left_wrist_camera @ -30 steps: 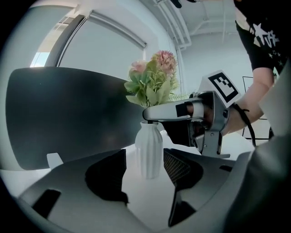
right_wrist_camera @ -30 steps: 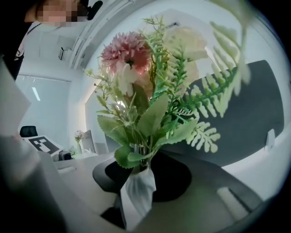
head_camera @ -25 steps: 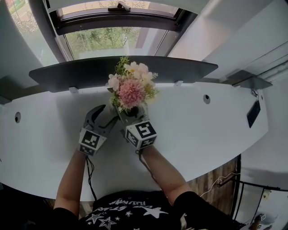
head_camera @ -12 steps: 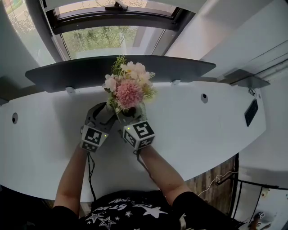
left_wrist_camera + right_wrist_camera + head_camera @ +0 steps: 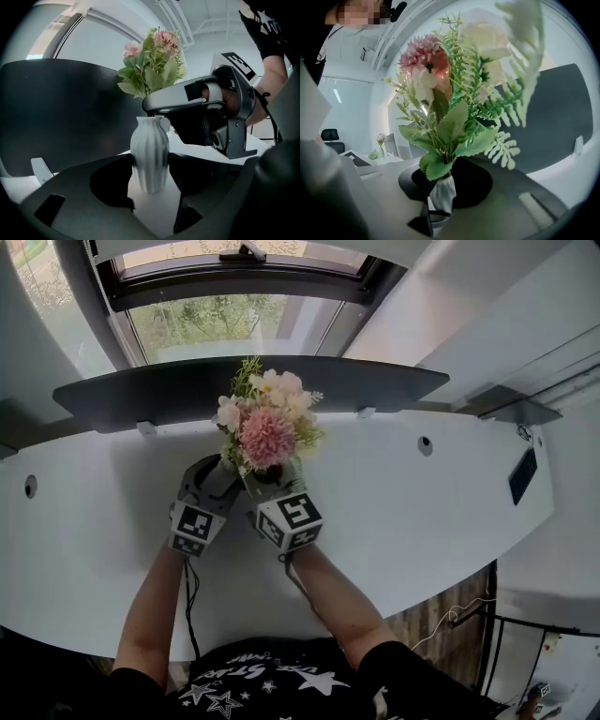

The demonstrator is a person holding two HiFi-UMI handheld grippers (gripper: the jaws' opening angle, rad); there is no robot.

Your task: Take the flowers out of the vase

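A bouquet (image 5: 265,426) of pink and cream flowers with green leaves stands in a white ribbed vase (image 5: 149,152) on the white table (image 5: 422,512). In the head view the blooms hide the vase. My left gripper (image 5: 150,165) has its jaws pressed on both sides of the vase's belly. My right gripper (image 5: 274,478) reaches level across the vase's mouth, its jaws closed around the stems (image 5: 443,165) just above the neck. In the left gripper view the right gripper (image 5: 154,102) shows as a grey arm over the vase. The bouquet (image 5: 454,89) fills the right gripper view.
A dark curved panel (image 5: 253,381) rises behind the table, with a window above it. Cable holes (image 5: 426,442) sit in the tabletop to the right and far left. A black tag (image 5: 521,476) lies near the right edge. The table's front edge runs near the person's body.
The left gripper has moved right, in toward the vase, and its jaws have closed around it. The right gripper has kept its place at the stems.
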